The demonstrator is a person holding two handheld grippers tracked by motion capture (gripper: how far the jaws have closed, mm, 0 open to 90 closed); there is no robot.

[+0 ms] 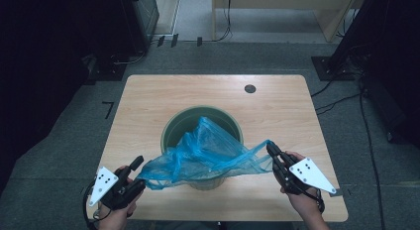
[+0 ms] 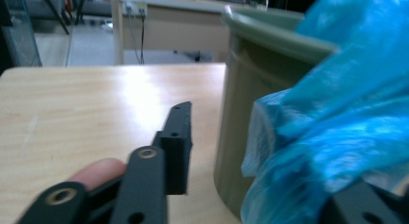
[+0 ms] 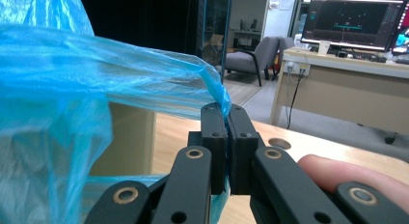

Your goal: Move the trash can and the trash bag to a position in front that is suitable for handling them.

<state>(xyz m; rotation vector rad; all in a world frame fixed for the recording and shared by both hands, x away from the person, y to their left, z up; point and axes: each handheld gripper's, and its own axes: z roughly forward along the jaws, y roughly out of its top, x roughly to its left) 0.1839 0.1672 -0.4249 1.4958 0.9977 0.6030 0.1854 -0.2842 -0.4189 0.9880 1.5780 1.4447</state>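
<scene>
While a blue plastic bag [image 1: 208, 153] drapes over the green bin [image 1: 173, 128] near the table's [image 1: 148, 96] front edge, two grippers flank it
Right gripper [image 1: 271, 149] is clamped on the bag's corner; left gripper [image 1: 139, 171] stands apart, bag beside its jaws, by the front-left corner

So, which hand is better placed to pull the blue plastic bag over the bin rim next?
The right: the right gripper is shut on the blue plastic bag; the left gripper is open beside it.
</scene>
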